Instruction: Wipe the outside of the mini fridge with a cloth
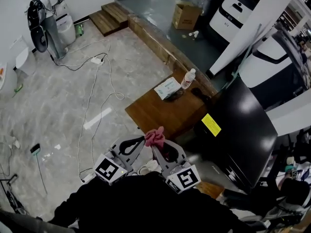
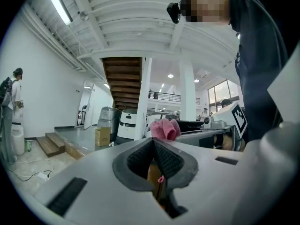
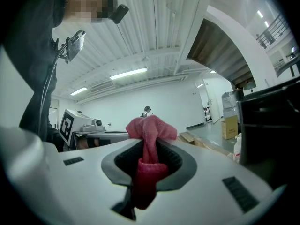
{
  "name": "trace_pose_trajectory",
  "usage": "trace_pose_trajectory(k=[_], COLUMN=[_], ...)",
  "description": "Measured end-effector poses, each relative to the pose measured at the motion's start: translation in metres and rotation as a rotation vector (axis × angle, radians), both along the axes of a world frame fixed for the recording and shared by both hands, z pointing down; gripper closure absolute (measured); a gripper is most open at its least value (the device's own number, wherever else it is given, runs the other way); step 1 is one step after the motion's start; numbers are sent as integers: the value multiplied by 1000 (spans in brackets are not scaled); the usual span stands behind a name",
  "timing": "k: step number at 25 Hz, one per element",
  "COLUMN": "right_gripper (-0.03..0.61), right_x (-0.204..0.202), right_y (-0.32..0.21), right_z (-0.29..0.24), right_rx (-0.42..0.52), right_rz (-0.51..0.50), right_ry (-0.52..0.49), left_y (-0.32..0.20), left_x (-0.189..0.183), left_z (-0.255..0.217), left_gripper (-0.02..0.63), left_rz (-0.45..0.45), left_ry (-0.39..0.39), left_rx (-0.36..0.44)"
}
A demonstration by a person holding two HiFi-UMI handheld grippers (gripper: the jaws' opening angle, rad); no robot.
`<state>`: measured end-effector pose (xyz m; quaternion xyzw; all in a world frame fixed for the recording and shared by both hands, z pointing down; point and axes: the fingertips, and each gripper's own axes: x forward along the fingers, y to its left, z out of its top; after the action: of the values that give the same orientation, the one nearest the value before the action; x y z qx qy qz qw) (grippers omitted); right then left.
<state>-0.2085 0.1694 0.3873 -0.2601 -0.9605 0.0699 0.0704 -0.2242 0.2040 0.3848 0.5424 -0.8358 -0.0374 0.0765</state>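
So we're in a big open room with a pale grey marbled floor and white cables snaking across it. Over in the far left corner a person with a backpack is standing by the wall. Some wooden steps lead up to a raised grey platform, and a cardboard box sits on it. Closer in there's a low wooden table with a water bottle and a flat tissue pack at its far end.

The mini fridge is on the right, just beside the table. It's black and glossy, with a yellow sticker on the side facing us.

Both grippers are held close to our body, near the table's near edge. The right gripper has its jaws clamped on the pink cloth. A bunched tuft sticks out past the tips and the rest hangs down between the pads. The left gripper has its jaws pressed together, with just a tiny pink speck at the seam. Its tips sit right next to the cloth.

The cloth is left of the fridge and clear of it, not touching any of its surfaces.
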Motion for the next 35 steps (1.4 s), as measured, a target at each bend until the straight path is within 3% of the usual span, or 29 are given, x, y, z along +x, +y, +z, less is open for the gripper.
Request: trace_pose_trajectory(k=[8, 16, 20, 25, 29, 32, 35], right_gripper=[500, 500, 500, 500, 500, 500, 500], right_x=[-69, -153, -204, -253, -255, -245, -240], right_y=[-5, -22, -43, -92, -134, -171, -215], right_z=[5, 16, 27, 34, 38, 21, 0], right_rx=[-48, -118, -147, -215, -315, -479, -578], right_rz=[-51, 136, 330, 656, 923, 1121, 1244], right_ry=[21, 19, 5, -42, -126, -211, -315], left_y=[-15, -40, -60, -89, -110, -140, -183], left_x=[-81, -177, -226, -276, -293, -303, -307], left_z=[2, 16, 15, 18, 20, -1, -26], left_gripper=[607, 607, 607, 607, 607, 607, 607], left_rz=[-15, 144, 307, 510, 635, 739, 789], left_ry=[-29, -40, -72, -84, -113, -118, -117], left_rx=[-22, -21, 9, -6, 43, 94, 136])
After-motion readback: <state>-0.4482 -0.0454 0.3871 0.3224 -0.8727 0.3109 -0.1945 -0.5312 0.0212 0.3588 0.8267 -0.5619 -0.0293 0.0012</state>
